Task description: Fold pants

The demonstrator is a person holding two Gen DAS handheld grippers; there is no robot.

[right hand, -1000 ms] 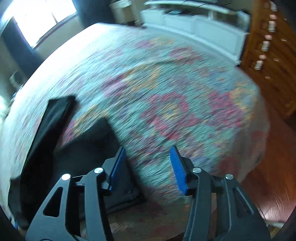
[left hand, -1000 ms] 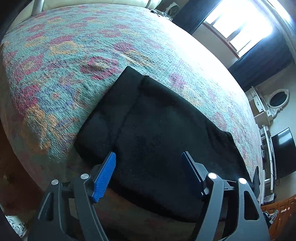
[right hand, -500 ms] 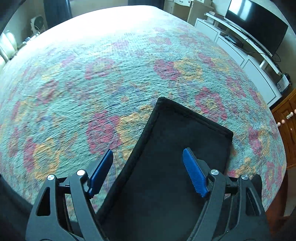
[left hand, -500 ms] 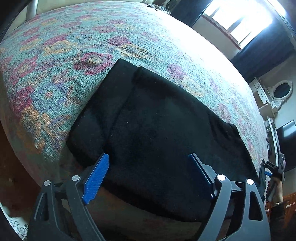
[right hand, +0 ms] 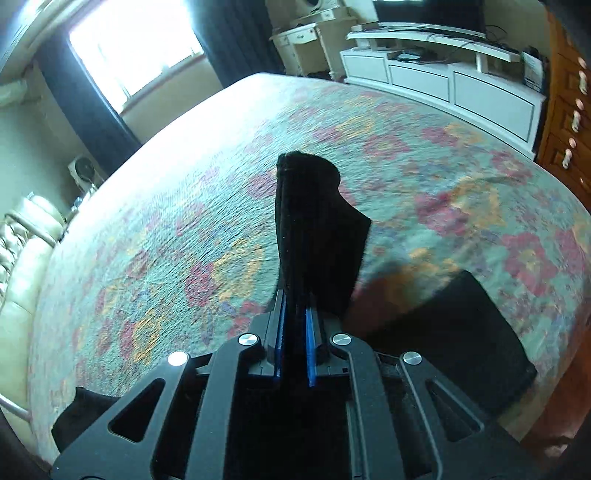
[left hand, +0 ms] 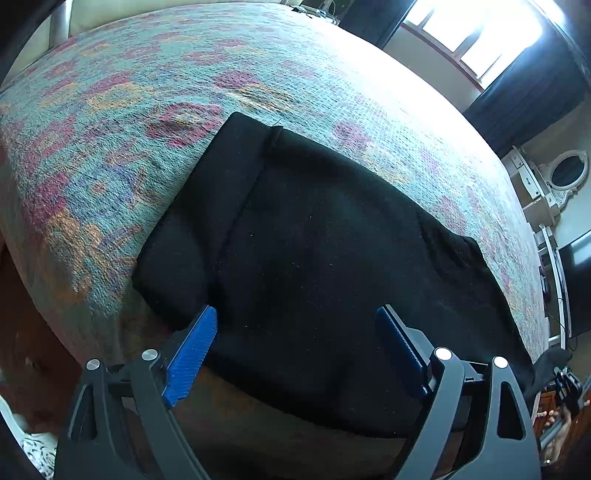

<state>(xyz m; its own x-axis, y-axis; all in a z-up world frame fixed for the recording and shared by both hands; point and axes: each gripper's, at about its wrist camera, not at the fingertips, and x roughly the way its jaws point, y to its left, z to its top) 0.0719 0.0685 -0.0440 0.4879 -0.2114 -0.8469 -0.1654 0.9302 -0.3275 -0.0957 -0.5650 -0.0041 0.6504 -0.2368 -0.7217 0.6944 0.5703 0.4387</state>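
Black pants lie folded flat on a floral bedspread near the bed's front edge. My left gripper is open, its blue pads spread wide just above the near edge of the pants, holding nothing. My right gripper is shut on a bunched end of the pants, which stands up lifted above the bedspread. Another flat part of the pants lies to the right of it.
A window with dark curtains is beyond the bed. A white TV unit and a wooden dresser stand past the bed's far side. A padded headboard is at the left.
My right gripper was open over the flat pants end; it has shut on that end and lifted it. My left gripper stays open and has hardly moved.
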